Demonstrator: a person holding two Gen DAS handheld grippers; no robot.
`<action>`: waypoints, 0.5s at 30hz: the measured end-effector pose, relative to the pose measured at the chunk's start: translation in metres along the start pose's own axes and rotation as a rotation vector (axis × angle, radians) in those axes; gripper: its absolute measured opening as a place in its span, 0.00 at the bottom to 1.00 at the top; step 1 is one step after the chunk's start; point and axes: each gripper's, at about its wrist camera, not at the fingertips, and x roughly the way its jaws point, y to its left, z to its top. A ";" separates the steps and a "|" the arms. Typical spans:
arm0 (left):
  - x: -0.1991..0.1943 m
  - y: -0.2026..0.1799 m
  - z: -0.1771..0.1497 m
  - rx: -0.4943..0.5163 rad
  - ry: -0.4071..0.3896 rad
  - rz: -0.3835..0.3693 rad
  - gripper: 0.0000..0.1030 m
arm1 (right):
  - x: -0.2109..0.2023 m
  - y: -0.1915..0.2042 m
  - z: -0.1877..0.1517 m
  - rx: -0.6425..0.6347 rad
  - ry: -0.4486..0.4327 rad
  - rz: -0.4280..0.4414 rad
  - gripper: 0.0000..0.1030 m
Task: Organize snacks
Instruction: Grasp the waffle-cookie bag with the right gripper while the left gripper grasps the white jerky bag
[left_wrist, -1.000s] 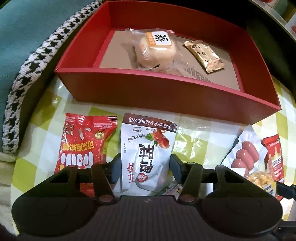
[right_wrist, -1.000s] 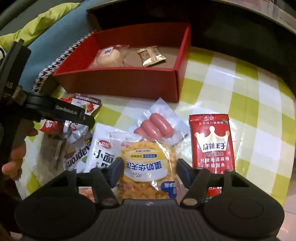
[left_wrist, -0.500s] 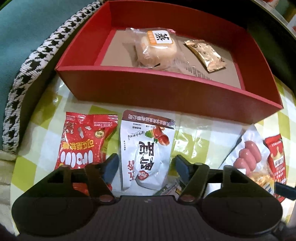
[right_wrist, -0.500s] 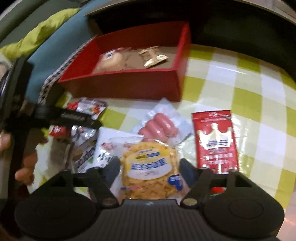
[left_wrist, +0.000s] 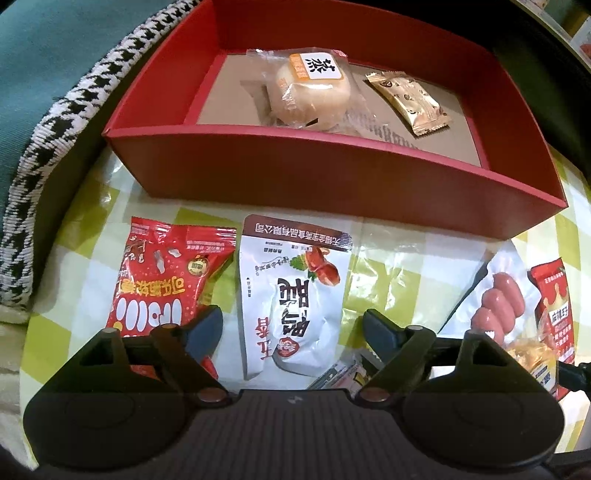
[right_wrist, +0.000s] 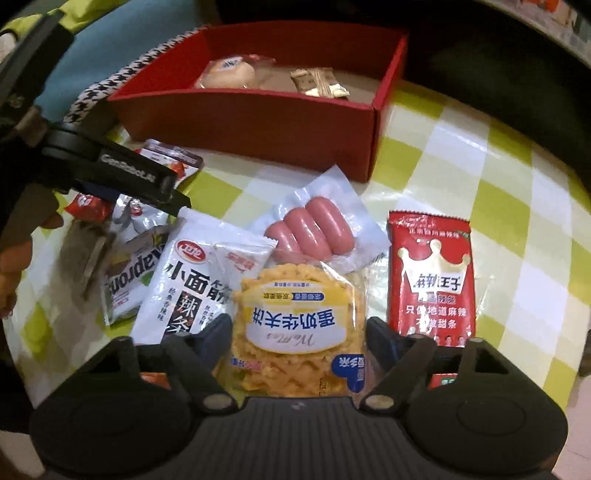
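My left gripper (left_wrist: 291, 321) points down at the checked tablecloth, its jaws opening on either side of a white meat-snack pouch (left_wrist: 295, 273) without pressing it. A red candy bag (left_wrist: 162, 277) lies left of that pouch. My right gripper (right_wrist: 299, 326) straddles a yellow waffle pack (right_wrist: 295, 314), jaws closing, with the pads at its edges and no squeeze visible. Behind the snacks stands the red box (left_wrist: 332, 173), holding a wrapped bun (left_wrist: 314, 88) and a gold packet (left_wrist: 410, 99).
Around the waffle pack lie a sausage pack (right_wrist: 314, 229), a red crown-printed packet (right_wrist: 432, 280), a white spicy-strip pack (right_wrist: 184, 280) and a nut bar wrapper (right_wrist: 125, 280). A hand with the other gripper fills the left edge. A houndstooth cushion (left_wrist: 55, 122) borders the table's left.
The left jaws have spread from a narrow gap to wide around the white pouch. The right jaws have also widened around the waffle pack, and that view has rolled slightly.
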 end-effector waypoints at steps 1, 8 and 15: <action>-0.001 0.001 0.000 -0.007 0.000 0.005 0.78 | -0.002 0.001 -0.001 -0.008 -0.007 -0.003 0.82; -0.005 0.009 0.005 -0.040 0.008 -0.037 0.67 | -0.026 -0.006 0.007 0.022 -0.068 0.032 0.71; 0.000 -0.014 -0.002 0.036 -0.026 0.028 0.75 | -0.027 -0.009 0.007 0.036 -0.064 0.037 0.68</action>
